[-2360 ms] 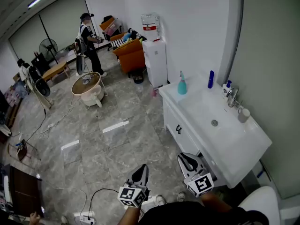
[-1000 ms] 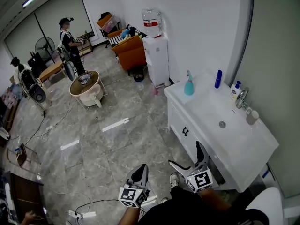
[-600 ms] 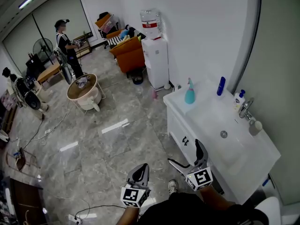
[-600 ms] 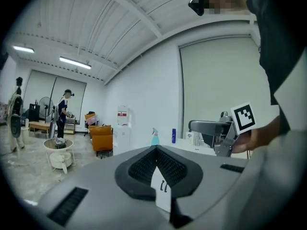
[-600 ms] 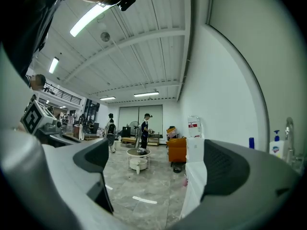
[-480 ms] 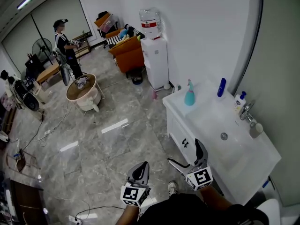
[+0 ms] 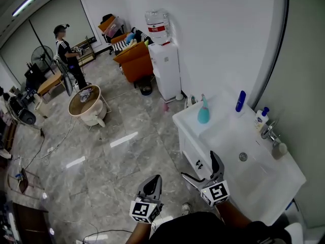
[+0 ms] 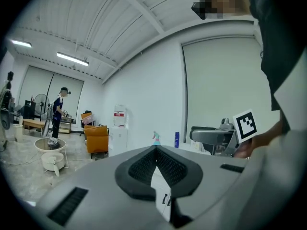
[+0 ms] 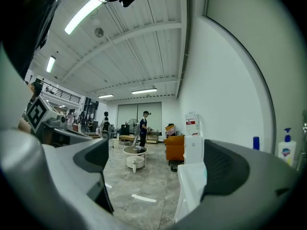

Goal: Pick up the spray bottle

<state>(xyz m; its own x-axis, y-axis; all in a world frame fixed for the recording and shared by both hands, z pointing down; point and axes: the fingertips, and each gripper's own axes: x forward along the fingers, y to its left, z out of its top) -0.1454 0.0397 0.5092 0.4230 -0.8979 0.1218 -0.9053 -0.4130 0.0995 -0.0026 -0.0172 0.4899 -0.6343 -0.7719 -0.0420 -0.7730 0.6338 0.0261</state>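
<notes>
The teal spray bottle (image 7: 203,111) stands upright at the far left corner of the white sink counter (image 7: 218,136). In the left gripper view the spray bottle (image 8: 156,138) shows small, far beyond the jaws. My right gripper (image 7: 200,167) hovers open in front of the counter's near end, well short of the bottle, with nothing between its fingers. In its own view the right gripper (image 9: 158,166) has wide-apart jaws and frames the counter's edge. My left gripper (image 7: 152,185) hangs shut over the floor, left of the cabinet; its pads (image 8: 156,163) meet on nothing.
A blue bottle (image 7: 240,101), a white pump bottle (image 7: 261,117) and a faucet (image 7: 271,131) line the counter's wall side. A water dispenser (image 7: 165,67) and an orange chair (image 7: 134,62) stand beyond. A person (image 7: 66,47) and a round table (image 7: 85,103) are far left.
The right gripper has gone from shut to open. The view has shifted, so the counter and spray bottle sit lower and nearer. The left gripper has stayed shut.
</notes>
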